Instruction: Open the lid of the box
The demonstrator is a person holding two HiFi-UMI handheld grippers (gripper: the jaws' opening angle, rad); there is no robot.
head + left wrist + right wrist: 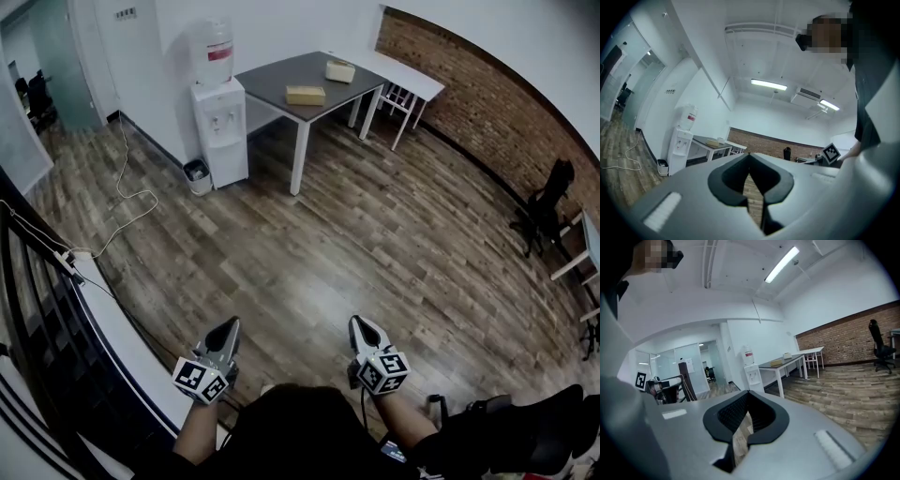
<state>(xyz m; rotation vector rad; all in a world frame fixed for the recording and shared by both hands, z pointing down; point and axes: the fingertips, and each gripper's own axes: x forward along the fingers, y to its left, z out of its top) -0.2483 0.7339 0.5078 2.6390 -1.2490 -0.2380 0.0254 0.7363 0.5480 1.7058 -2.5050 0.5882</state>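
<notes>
Far across the room stands a dark table [277, 79]. On it lie a flat tan box [306, 95] and a smaller pale box [340, 71], both with lids down. My left gripper [230, 325] and right gripper [360, 322] are held close to the body, far from the table, both shut and empty. In the left gripper view the left gripper [750, 155] points toward the room, with the tan box [712, 142] small in the distance. In the right gripper view the right gripper [749, 393] is also shut, and the tan box [777, 363] shows on the far table.
A white water dispenser [218, 122] with a small bin [198, 175] stands left of the table. A white table [405, 75] adjoins it along the brick wall. A cable [131, 202] trails over the wooden floor. A black chair [544, 211] is at the right, and a dark railing [37, 309] at the left.
</notes>
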